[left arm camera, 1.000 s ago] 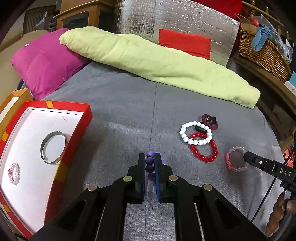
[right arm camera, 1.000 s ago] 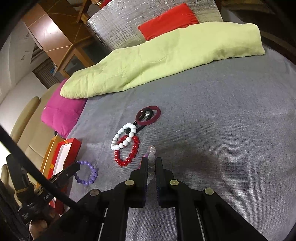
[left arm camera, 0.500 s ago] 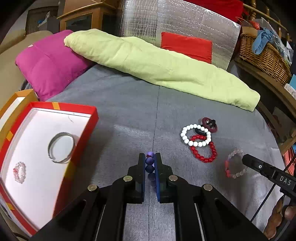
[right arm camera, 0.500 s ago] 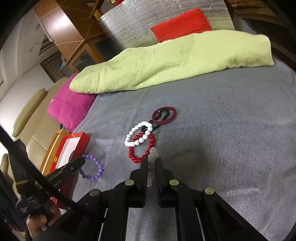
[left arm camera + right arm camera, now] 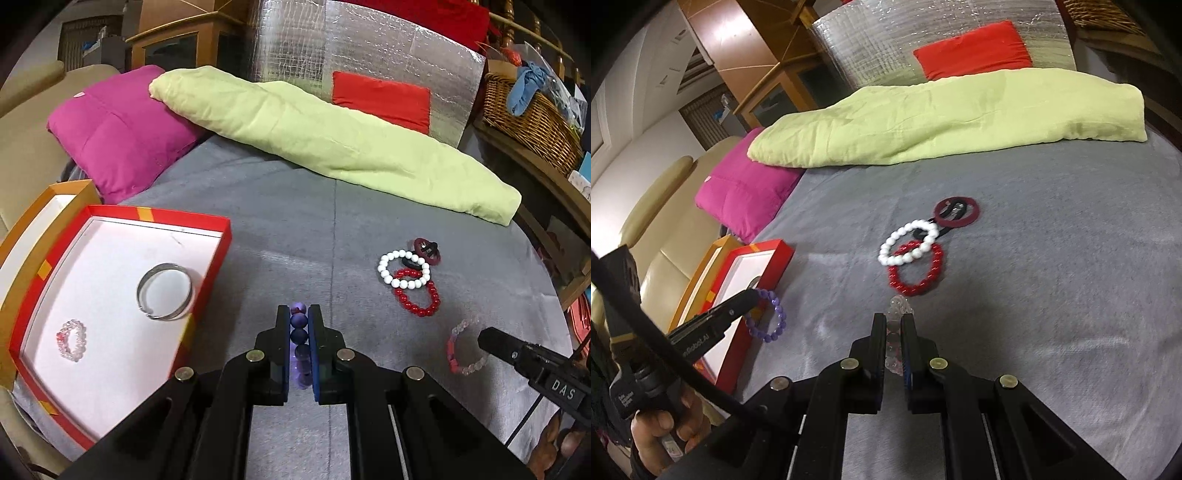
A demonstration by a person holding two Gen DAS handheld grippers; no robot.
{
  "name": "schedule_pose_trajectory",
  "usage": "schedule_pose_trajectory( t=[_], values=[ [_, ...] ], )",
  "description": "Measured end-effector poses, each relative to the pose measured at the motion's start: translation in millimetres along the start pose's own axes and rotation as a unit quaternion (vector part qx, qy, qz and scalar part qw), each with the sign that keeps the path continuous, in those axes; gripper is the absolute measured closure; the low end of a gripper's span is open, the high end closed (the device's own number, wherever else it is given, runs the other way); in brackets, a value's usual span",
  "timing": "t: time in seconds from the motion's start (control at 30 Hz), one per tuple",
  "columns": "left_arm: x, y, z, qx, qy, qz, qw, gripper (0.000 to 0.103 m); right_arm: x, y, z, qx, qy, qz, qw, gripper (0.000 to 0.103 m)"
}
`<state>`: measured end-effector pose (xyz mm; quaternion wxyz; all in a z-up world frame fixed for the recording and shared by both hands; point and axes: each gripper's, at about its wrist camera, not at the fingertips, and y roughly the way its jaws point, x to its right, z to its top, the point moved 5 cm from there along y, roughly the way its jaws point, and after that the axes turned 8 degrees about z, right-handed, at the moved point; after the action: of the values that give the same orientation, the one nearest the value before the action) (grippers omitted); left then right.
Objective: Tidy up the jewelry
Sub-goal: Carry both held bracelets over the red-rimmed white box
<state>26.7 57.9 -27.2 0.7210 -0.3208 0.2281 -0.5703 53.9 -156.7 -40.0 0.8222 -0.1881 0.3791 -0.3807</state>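
My left gripper [image 5: 298, 314] is shut on a purple bead bracelet [image 5: 298, 334], held above the grey bed just right of the red box [image 5: 207, 280]; the bracelet also shows hanging in the right wrist view [image 5: 772, 314]. The box holds a silver bangle [image 5: 164, 291] and a small pink-clear bracelet [image 5: 72, 339]. My right gripper [image 5: 894, 321] is shut on a clear and pink bead bracelet [image 5: 899, 304], seen hanging in the left wrist view [image 5: 461, 349]. On the bed lie a white bead bracelet [image 5: 404, 268], a red bead bracelet [image 5: 417, 295] and a dark red ring [image 5: 426, 250].
A lime-green folded quilt [image 5: 332, 136] and a magenta pillow [image 5: 118, 129] lie at the back of the bed. An orange box [image 5: 22, 229] stands behind the red one. A wicker basket [image 5: 532, 110] sits on a shelf at the right.
Both grippers have lifted and moved left with their bracelets. The red box now lies closer to the left gripper, and the right gripper's bracelet hangs clear of the bed.
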Motion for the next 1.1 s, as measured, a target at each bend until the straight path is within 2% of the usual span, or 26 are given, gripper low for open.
schedule_pose_trajectory(
  t=[0.1,0.3,0.47,0.6,0.83,0.93,1.1],
  values=[
    [-10.7,-7.1,3.0,0.009,-0.011,0.001,0.9999,0.093,-12.5,2.9,-1.4,-0.004,-0.004,0.005,1.000,0.095],
    [-59.2,-26.9,17.8,0.050,-0.077,0.022,0.9955,0.093,-54.4,9.5,8.1,-0.009,-0.037,0.017,0.999,0.095],
    [-100.9,-18.6,16.7,0.025,-0.121,0.021,0.9921,0.093,-94.4,24.5,19.3,-0.012,-0.066,0.034,0.997,0.095],
    [-122.7,-14.5,22.3,0.012,-0.137,0.017,0.9904,0.093,-128.6,43.4,24.7,-0.020,-0.084,0.055,0.995,0.095],
    [-153.6,-21.4,33.9,0.032,-0.150,0.040,0.9873,0.093,-182.8,81.5,34.2,-0.036,-0.100,0.105,0.989,0.095],
    [-174.8,-17.1,35.3,0.029,-0.169,0.049,0.9840,0.093,-198.5,100.1,33.2,-0.049,-0.105,0.117,0.986,0.095],
    [-201.1,-5.7,36.4,0.012,-0.188,0.041,0.9812,0.093,-222.3,137.2,21.7,-0.081,-0.109,0.137,0.981,0.095]
  ],
)
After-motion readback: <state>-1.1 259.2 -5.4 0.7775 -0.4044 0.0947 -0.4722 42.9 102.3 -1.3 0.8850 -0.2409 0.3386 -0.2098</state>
